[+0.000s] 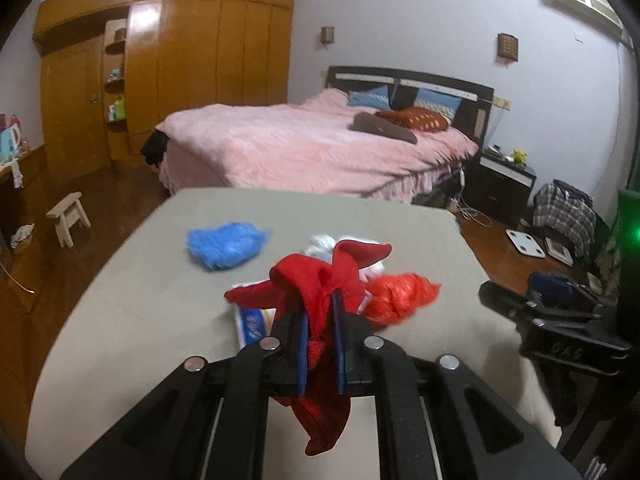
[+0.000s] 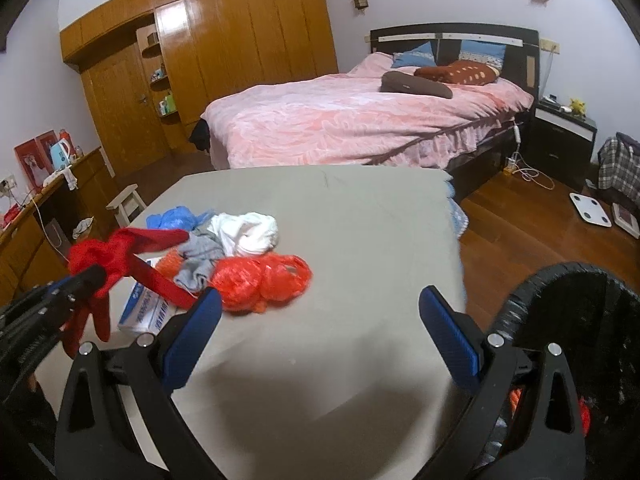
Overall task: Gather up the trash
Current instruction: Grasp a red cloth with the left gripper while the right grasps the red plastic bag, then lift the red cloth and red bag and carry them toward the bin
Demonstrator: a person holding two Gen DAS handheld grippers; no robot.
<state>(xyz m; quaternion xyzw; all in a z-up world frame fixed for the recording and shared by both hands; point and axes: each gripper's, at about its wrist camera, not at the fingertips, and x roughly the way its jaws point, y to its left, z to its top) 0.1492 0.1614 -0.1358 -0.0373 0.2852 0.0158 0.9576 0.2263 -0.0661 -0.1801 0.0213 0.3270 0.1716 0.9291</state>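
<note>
Left gripper point(image 1: 320, 312): fingers clamped tight on a red cloth point(image 1: 320, 280), which is held clear of the grey tabletop point(image 1: 120, 320) at centre frame, its ends drooping. Right gripper point(image 2: 320, 320): fingers spread wide, nothing between them, over bare tabletop. Left of centre lie an orange plastic bag point(image 2: 260, 284), white cloth point(image 2: 248, 232), grey cloth point(image 2: 200, 260), blue bag point(image 2: 172, 218) and a carton point(image 2: 144, 308). Black bin point(image 2: 560, 300) at lower right.

Both grippers point(image 1: 320, 340) point(image 2: 320, 328) are black plastic with blue pads, silver rivets, perhaps embossed lettering.
</note>
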